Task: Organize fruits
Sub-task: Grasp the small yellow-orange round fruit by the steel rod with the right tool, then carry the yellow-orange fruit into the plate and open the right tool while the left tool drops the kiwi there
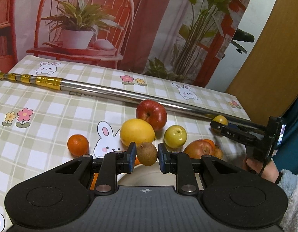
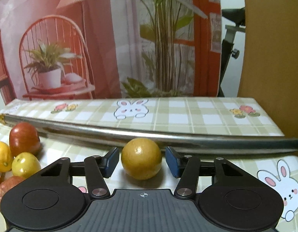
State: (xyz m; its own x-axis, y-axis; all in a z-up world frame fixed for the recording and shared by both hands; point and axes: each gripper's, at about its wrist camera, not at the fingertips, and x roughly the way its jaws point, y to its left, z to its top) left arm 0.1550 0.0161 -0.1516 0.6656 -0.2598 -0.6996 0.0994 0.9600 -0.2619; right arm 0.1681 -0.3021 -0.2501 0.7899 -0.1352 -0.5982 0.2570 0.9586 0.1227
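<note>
Left tongs [image 1: 147,155] are clamping a kiwi [image 1: 147,154], lifted over a plate [image 1: 149,176] at six o'clock. Right tongs [image 2: 142,161] are standing apart around a yellow orange [image 2: 141,158] on the tabletop [image 2: 197,116], pads not touching. Centre it, squeeze gently; the pole [image 2: 168,136] at twelve could block.

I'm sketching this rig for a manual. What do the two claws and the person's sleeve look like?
Both claws, left claw and right claw, are matte black with blue pads, silver pivot screws, round side discs and a ribbed grey base bearing a crosshair mark. The sleeve is fluffy pale blue.
</note>
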